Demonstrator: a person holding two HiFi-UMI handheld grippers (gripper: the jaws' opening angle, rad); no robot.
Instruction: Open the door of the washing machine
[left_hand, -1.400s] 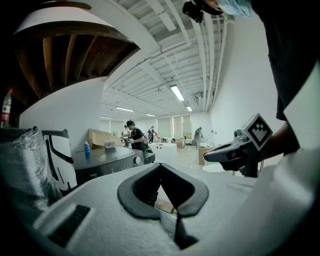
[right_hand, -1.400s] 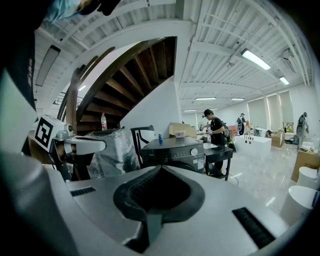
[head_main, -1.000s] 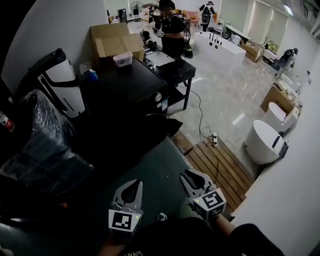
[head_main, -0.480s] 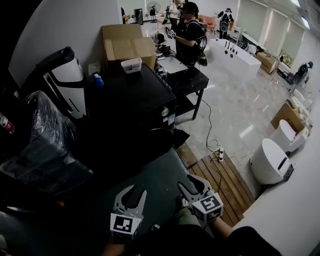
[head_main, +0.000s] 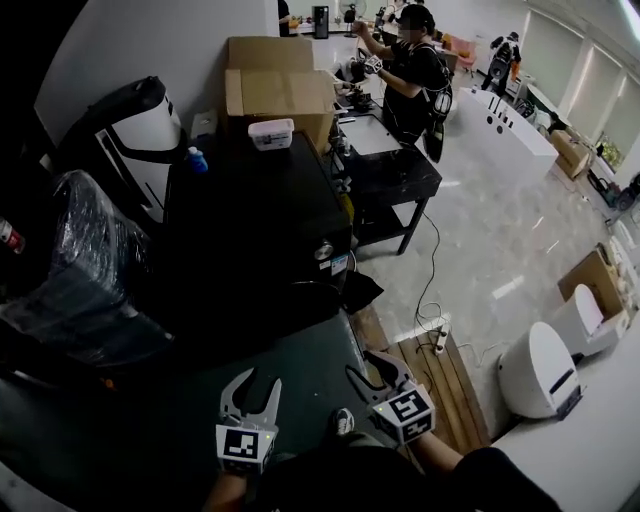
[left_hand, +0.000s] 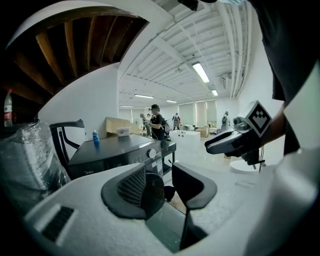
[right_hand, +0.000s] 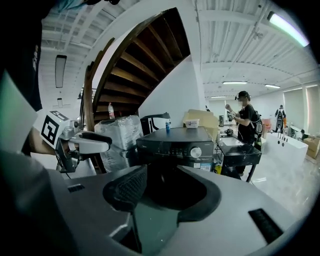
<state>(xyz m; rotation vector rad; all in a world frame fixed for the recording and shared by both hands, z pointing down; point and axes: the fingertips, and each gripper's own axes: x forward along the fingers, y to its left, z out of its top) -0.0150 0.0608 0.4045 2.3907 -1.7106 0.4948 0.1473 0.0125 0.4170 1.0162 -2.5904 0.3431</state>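
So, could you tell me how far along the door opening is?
Done: nothing yet; the door of the washing machine looks shut. In hand: the left hand-held gripper, jaws opening, and the right hand-held gripper, open, are both empty and short of it. Left: grip the door and pull.

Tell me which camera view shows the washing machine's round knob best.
The right gripper view: it faces the washing machine front-on, so the knob appears whole. The left gripper view shows the knob smaller, at an angle; the head view sees it from above, dim.
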